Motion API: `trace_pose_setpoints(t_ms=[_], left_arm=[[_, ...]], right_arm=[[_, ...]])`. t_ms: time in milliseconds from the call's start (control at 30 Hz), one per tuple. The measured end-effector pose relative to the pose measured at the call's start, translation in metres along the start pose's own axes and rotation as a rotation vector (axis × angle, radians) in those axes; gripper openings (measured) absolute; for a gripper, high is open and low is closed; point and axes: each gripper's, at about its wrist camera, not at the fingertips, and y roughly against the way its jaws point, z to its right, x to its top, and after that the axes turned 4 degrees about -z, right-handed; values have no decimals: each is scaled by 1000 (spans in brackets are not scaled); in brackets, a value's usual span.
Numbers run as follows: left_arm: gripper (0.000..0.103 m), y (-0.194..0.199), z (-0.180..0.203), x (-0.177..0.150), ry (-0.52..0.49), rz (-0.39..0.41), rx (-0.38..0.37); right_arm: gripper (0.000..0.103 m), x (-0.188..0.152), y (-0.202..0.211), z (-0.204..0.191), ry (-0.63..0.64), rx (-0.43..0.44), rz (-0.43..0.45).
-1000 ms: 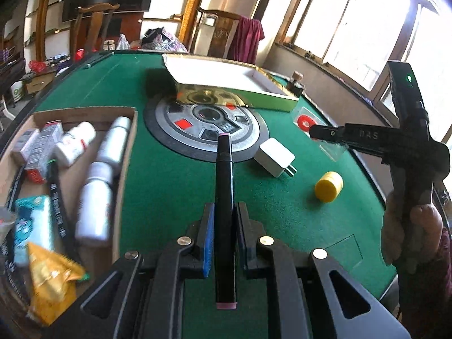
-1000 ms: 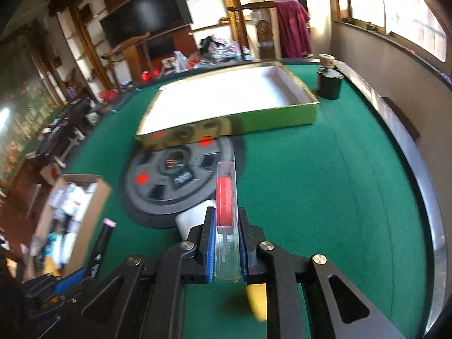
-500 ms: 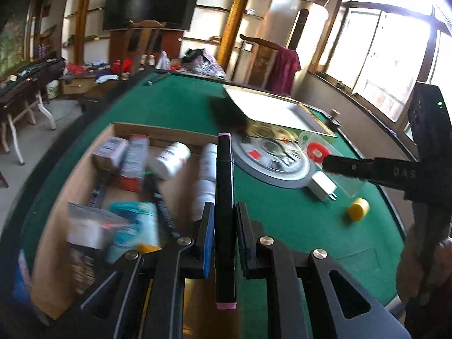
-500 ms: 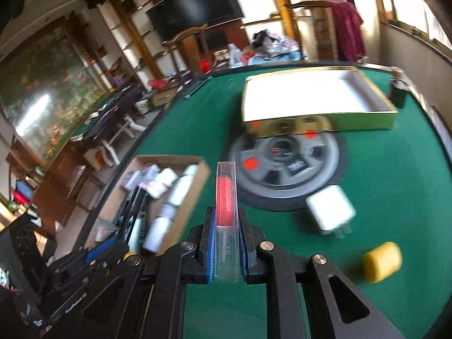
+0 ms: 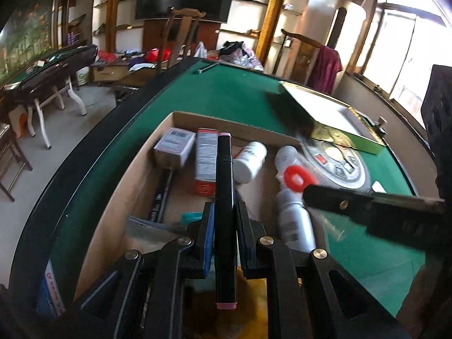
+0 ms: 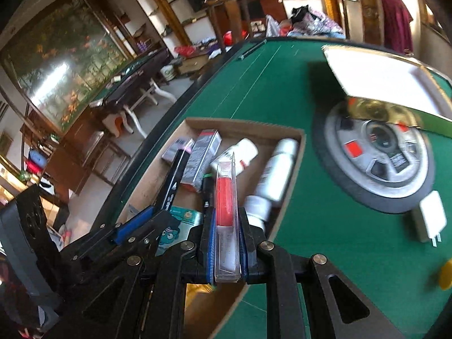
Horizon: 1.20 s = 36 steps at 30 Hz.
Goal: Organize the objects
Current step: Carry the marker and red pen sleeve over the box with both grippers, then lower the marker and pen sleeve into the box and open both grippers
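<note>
markers: 2 (image 5: 224, 186) | white bottles: 3 (image 6: 278, 166) | cartons: 2 (image 6: 203, 155) | chargers: 1 (image 6: 430, 219)

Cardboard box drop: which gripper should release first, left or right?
Probably left. The left gripper, clamping the black marker with pink ends, sits over the brown cardboard box; the right gripper, with its clear red-filled case, hangs nearer the box's edge.

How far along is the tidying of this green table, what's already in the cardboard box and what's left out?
Done: the open cardboard box already holds white bottles, small cartons and packets.
In hand: the left hand-held gripper grips a black marker with pink ends and the right hand-held gripper a clear case with a red insert, both over the box.
Left: a white charger plug and a yellow object remain on the green felt.
</note>
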Motion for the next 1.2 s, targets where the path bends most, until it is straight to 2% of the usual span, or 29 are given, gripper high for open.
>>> trace_pose_setpoints(t_ms=[167, 567, 633, 667, 900, 967, 1033, 1200], left_arm=[[14, -9, -9, 1, 25, -13, 7], [16, -7, -7, 1, 38, 3, 15], [31, -2, -9, 2, 48, 12, 18], [44, 1, -10, 1, 53, 20, 18], [80, 34, -14, 1, 74, 121, 119], [84, 41, -14, 1, 79, 139, 140], [86, 46, -15, 2, 80, 149, 161], [88, 56, -14, 1, 79, 160, 183]], right_arm=[[16, 4, -31, -9, 7, -17, -40], [16, 12, -54, 2, -27, -25, -73], [17, 12, -56, 2, -28, -12, -77], [17, 11, -56, 1, -24, -9, -78], [19, 10, -52, -6, 4, -16, -60], [24, 9, -52, -6, -1, -5, -58], [37, 8, -50, -6, -3, 10, -55], [49, 6, -39, -12, 11, 14, -20]])
